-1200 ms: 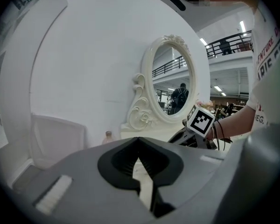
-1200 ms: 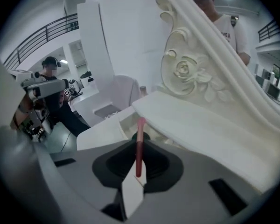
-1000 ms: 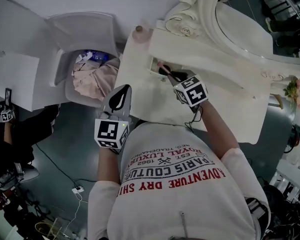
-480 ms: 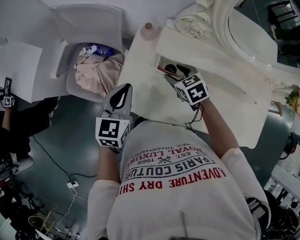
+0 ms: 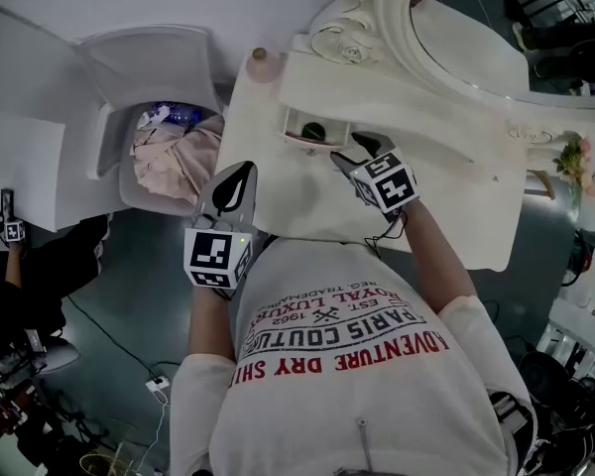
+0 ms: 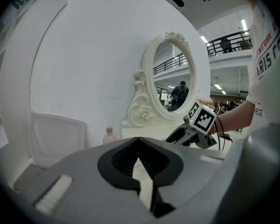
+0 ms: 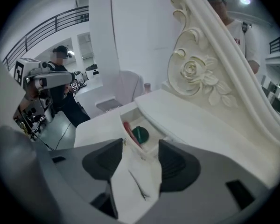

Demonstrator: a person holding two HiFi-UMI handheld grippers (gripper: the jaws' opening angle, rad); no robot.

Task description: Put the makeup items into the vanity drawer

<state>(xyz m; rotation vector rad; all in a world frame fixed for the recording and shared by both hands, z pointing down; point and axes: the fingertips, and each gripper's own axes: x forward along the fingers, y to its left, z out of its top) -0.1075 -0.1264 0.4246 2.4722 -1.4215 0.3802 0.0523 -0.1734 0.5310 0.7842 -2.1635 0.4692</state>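
Right gripper [image 7: 140, 146] jaws gape empty facing the drawer [image 5: 293, 122] (left gripper [image 6: 139, 140] jaws closed).

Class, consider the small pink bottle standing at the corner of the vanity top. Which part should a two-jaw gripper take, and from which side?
Take the pink bottle round its body, just below the cap, with the jaws level on either side. It stands upright, so probably come in from the front, the person's side: the carved mirror frame crowds its right.
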